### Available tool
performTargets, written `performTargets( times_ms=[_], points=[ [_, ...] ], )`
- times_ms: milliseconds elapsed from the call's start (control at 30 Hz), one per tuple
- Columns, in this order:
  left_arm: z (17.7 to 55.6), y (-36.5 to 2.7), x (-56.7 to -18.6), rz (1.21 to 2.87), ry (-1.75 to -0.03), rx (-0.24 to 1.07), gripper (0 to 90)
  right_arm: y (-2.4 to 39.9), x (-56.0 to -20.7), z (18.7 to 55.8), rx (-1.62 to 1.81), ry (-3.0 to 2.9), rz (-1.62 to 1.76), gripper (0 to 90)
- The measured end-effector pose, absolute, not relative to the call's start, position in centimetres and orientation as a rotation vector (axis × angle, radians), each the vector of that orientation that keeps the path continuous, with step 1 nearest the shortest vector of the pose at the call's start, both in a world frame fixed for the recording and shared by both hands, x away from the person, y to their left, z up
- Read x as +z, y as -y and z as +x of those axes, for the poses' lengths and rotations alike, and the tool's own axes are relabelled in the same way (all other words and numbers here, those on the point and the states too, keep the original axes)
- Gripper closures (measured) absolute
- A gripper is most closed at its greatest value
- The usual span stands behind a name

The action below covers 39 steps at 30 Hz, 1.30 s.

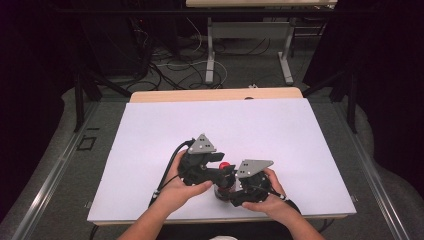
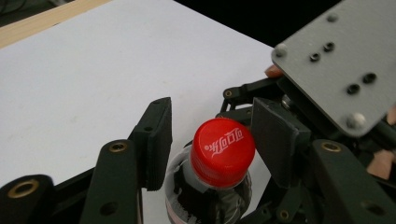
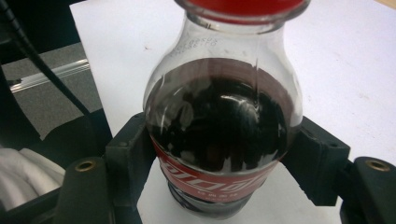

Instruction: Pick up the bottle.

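Right tongs (image 3: 219, 154) clenched on cola bottle (image 3: 222, 126) body | left tongs (image 2: 212, 140) released, straddling red cap (image 2: 222, 150) | white counter (image 1: 260, 125)

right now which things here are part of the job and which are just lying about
In the job:
- cola bottle, clamped at its body by the right gripper
- red cap, flanked by the open left gripper

Lying about:
- white table sheet
- cables on the floor
- second table's legs
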<state>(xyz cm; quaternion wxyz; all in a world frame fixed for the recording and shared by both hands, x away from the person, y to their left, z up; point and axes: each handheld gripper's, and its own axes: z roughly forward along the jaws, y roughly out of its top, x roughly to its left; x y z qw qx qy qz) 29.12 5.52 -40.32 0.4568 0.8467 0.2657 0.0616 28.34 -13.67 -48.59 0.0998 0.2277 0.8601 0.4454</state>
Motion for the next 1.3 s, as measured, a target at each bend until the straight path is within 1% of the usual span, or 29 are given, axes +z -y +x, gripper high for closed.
performTargets(
  times_ms=[100, 133, 233, 300, 600, 700, 733, 867, 967, 1033, 1067, 1133, 1167, 1267, 1300],
  points=[
    [29.4, -6.0, -40.3, 2.115, -0.546, 0.087, 48.5, 13.7, -48.5, 28.3, 1.314, -2.553, 0.663, 30.0],
    [29.4, -6.0, -40.3, 2.115, -0.546, 0.087, 48.9, 13.7, -48.5, 28.3, 1.314, -2.553, 0.663, 30.0],
    [29.7, -6.3, -40.2, 2.125, -0.453, 0.061, 53.3, 13.6, -48.6, 28.3, 1.331, -2.569, 0.648, 30.0],
    [29.8, -6.3, -40.3, 2.146, -0.403, 0.068, 54.6, 13.6, -48.6, 28.3, 1.332, -2.583, 0.640, 30.0],
    [31.1, -6.2, -40.8, 2.178, -0.330, 0.007, 55.5, 13.4, -48.5, 28.1, 1.344, -2.585, 0.628, 30.1],
    [31.1, -6.1, -41.0, 2.174, -0.323, -0.022, 57.7, 13.3, -48.6, 28.2, 1.357, -2.588, 0.589, 30.1],
    [31.1, -6.2, -41.0, 2.181, -0.308, -0.015, 59.9, 13.3, -48.6, 28.1, 1.352, -2.593, 0.613, 30.1],
    [30.8, -6.2, -41.1, 2.163, -0.350, 0.011, 60.7, 13.4, -48.6, 28.1, 1.344, -2.583, 0.618, 30.1],
    [30.3, -6.0, -41.3, 2.131, -0.448, 0.075, 61.0, 13.4, -48.6, 28.3, 1.331, -2.568, 0.621, 30.1],
    [30.1, -5.9, -41.3, 2.124, -0.479, 0.100, 61.1, 13.4, -48.6, 28.2, 1.314, -2.552, 0.649, 30.1],
    [29.8, -5.7, -41.3, 2.110, -0.535, 0.135, 61.2, 13.4, -48.6, 28.2, 1.308, -2.542, 0.659, 30.1],
    [29.4, -5.6, -41.3, 2.082, -0.614, 0.155, 61.2, 13.4, -48.7, 28.1, 1.308, -2.511, 0.683, 30.1],
    [29.4, -5.6, -41.3, 2.082, -0.614, 0.155, 61.2, 13.4, -48.7, 28.1, 1.312, -2.502, 0.683, 30.2],
    [29.2, -5.6, -41.3, 2.041, -0.711, 0.175, 61.3, 13.4, -48.7, 28.1, 1.314, -2.489, 0.678, 30.2],
    [29.3, -5.7, -41.3, 2.039, -0.716, 0.179, 61.2, 13.4, -48.7, 28.1, 1.319, -2.479, 0.688, 30.2]
  ],
)
